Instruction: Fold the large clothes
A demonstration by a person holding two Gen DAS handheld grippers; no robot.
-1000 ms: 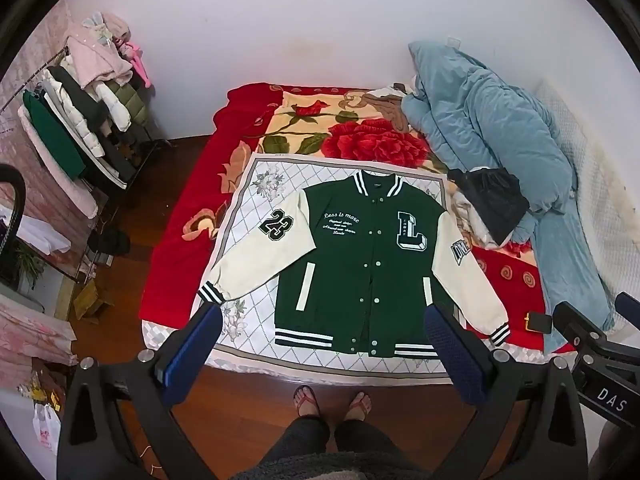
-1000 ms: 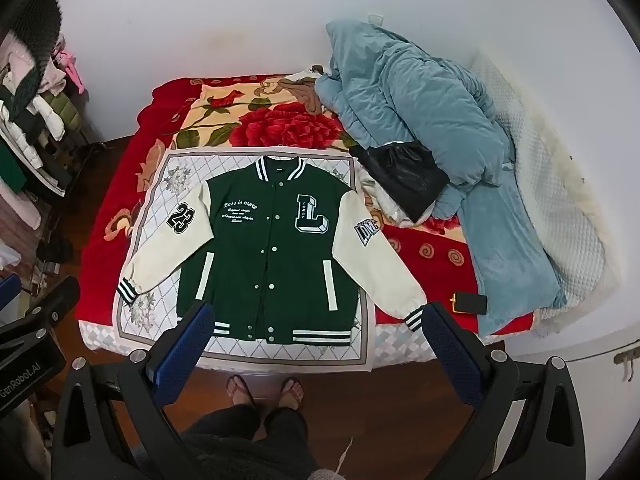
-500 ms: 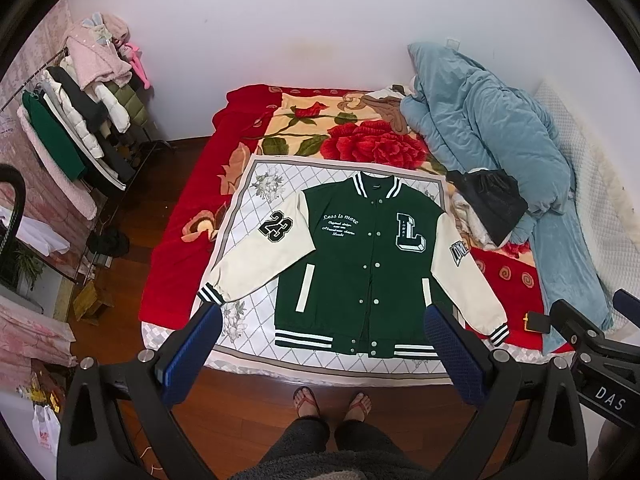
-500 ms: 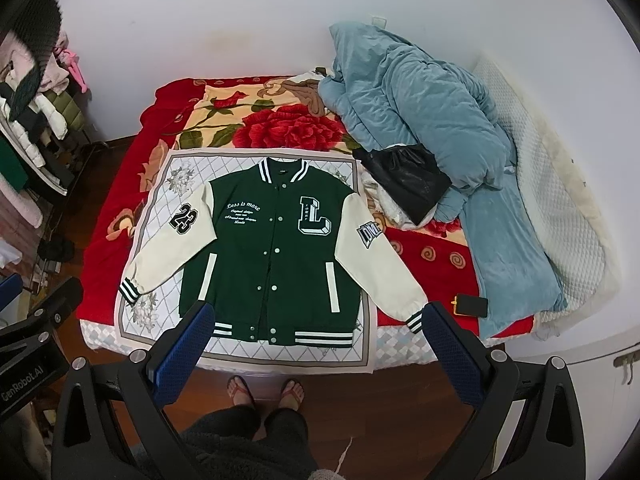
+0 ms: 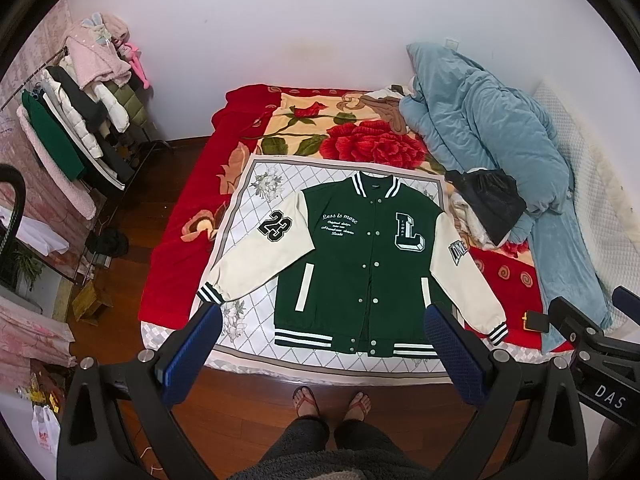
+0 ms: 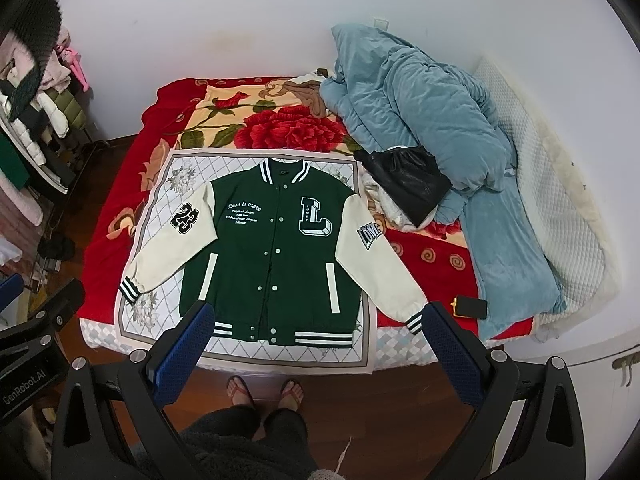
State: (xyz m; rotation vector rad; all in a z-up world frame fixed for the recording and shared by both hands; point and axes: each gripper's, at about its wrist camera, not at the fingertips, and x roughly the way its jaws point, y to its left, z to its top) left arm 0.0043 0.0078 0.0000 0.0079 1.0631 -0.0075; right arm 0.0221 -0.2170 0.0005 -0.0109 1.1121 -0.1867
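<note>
A green varsity jacket (image 5: 360, 264) with cream sleeves lies flat, front up and buttoned, on a white patterned cloth (image 5: 256, 216) on the bed; it also shows in the right wrist view (image 6: 276, 256). Both sleeves are spread out to the sides. My left gripper (image 5: 320, 320) is open and empty, held high above the bed's near edge. My right gripper (image 6: 318, 316) is open and empty too, at a like height. Neither touches the jacket.
A red rose blanket (image 5: 360, 144) covers the bed. A blue quilt (image 5: 492, 128) and a black bag (image 5: 488, 200) lie at the right. A phone (image 6: 470, 306) lies near the right cuff. A clothes rack (image 5: 68, 128) stands at the left. The person's feet (image 5: 332, 400) stand on wooden floor.
Both grippers have shifted only slightly; the view has drifted a little. The jacket has not moved and both grippers stay open.
</note>
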